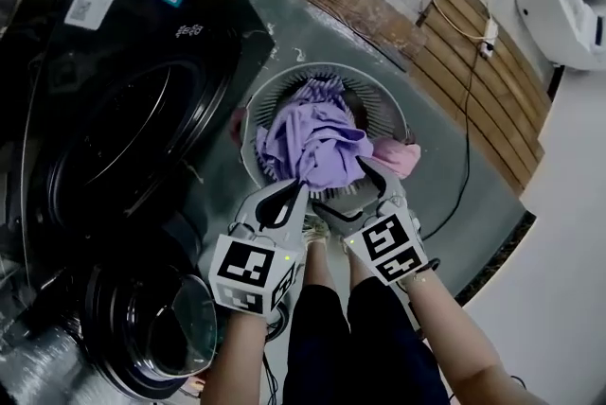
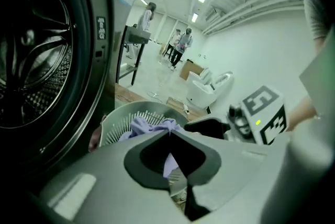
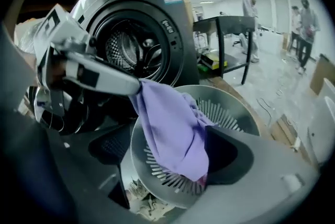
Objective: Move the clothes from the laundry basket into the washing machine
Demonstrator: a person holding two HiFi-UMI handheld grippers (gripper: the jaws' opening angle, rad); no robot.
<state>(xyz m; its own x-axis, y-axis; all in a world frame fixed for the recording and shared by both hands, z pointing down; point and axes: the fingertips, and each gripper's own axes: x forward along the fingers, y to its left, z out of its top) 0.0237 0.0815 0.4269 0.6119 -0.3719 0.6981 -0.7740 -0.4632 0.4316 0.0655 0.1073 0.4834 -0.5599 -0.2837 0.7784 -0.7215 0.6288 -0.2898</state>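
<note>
Left tool (image 1: 301, 189) is pinched shut on the purple garment (image 1: 317, 143) heaped over the laundry basket (image 1: 275, 91) just beside the open washing machine (image 1: 123, 138), right tool (image 1: 343, 193) sits wide open against the fabric, and a pink piece (image 1: 396, 157) underneath is mostly buried, so can't tell what it is.

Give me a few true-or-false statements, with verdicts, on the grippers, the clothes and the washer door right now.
1. The left gripper is shut on the purple garment. True.
2. The right gripper is shut on the pink garment. False: its jaws stand apart and grip nothing.
3. The washing machine door is closed. False: it hangs open, and the drum shows.
4. The pink garment lies in the laundry basket. True.
5. The purple garment is inside the drum. False: it is over the laundry basket.
</note>
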